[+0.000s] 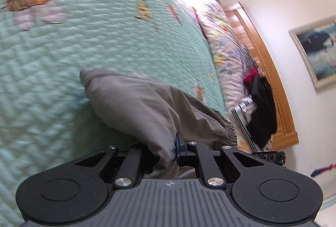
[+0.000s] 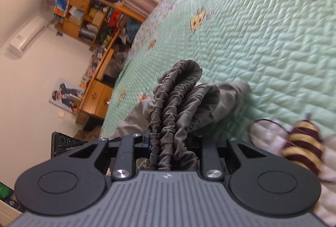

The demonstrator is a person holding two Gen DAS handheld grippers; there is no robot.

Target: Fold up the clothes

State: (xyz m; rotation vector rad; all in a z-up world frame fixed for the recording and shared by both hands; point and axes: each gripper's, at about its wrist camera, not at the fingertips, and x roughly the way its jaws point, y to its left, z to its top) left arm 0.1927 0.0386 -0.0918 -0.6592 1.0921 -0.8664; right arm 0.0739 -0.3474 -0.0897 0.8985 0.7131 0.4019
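A grey garment [image 1: 134, 105] with a gathered elastic waistband lies partly lifted off a mint-green quilted bedspread [image 1: 84, 38]. My left gripper [image 1: 168, 151] is shut on a plain fold of the grey cloth, which drapes forward from its jaws. In the right wrist view the same grey garment [image 2: 189, 101] bunches up, and my right gripper [image 2: 172, 147] is shut on its ruched waistband [image 2: 163, 122]. The other gripper's black body [image 2: 63, 145] shows at the left edge there. Both sets of fingertips are mostly buried in cloth.
A flowered duvet [image 1: 222, 38] and a pile of dark and striped clothes [image 1: 258, 105] lie along the wooden headboard [image 1: 271, 80]. A framed picture [image 1: 315, 52] hangs on the wall. Wooden shelves [image 2: 88, 15] and a desk [image 2: 98, 90] stand beyond the bed's far side.
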